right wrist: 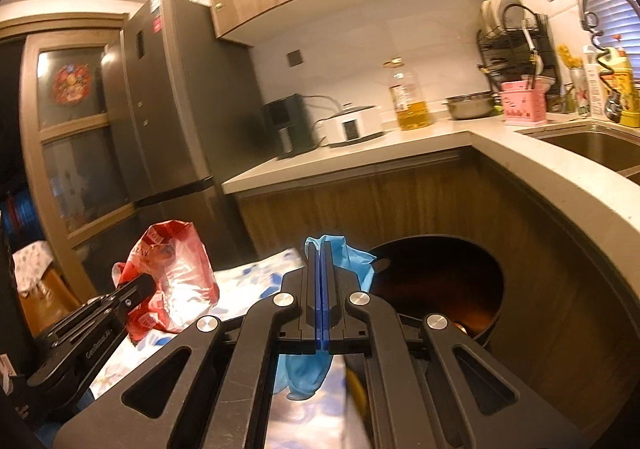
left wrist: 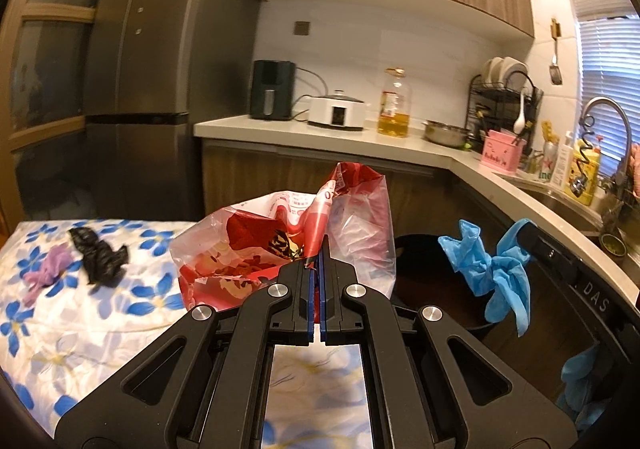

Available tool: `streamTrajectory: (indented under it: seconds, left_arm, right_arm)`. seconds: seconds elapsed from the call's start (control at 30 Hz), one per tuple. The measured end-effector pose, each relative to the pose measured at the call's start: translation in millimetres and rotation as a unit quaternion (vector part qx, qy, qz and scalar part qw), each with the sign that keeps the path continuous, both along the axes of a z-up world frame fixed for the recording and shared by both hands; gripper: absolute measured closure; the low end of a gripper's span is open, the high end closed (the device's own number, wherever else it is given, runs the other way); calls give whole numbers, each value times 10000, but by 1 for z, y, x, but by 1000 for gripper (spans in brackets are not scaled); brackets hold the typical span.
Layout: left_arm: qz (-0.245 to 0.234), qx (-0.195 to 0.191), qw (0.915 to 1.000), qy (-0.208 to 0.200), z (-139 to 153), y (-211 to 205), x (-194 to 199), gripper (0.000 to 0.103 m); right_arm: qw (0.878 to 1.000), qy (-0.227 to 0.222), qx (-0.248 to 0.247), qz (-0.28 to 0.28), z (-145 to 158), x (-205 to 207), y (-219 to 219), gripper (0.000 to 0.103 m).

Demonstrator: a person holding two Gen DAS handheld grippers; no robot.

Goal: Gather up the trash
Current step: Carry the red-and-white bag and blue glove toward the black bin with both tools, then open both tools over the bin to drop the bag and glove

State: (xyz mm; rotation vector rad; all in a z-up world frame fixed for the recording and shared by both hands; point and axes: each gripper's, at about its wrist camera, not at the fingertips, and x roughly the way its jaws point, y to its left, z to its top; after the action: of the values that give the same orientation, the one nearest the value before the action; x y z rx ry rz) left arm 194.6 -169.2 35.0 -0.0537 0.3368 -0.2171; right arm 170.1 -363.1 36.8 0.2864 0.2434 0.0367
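The blue glove [right wrist: 352, 263] is pinched in the right gripper [right wrist: 320, 249] just short of the dark bin [right wrist: 460, 273] ahead-right, while the left gripper [left wrist: 320, 253], farther back, clamps the red bag [left wrist: 280, 249].

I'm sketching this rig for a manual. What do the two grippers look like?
Both look alike. The left gripper and right gripper are matte black, with two narrow straight fingers lined by blue pads. Angular black linkage arms with triangular cutouts drive the fingers, pinned by round silver bolts. Seen from the right wrist view, the left gripper's side carries small white lettering, too blurred to read. No cables or sleeves show.
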Motion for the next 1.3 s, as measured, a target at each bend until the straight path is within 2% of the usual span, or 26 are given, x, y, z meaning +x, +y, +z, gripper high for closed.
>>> streamTrajectory:
  seconds: [0.5,0.9,1.3]
  left_arm:
    - [-765,30,9970,-84,1,-84,38,103]
    - [-986,44,9951,76,-12,-112,66,103]
    - [-1048,29,9942,252,-23,-118,81,103]
  right_arm:
    - [9984,88,91,-555,-2,25,-56,102]
    - [9977,159,121,-651,-5,42,-72,102]
    - [9978,222,125,-615,-10,55,-80,102]
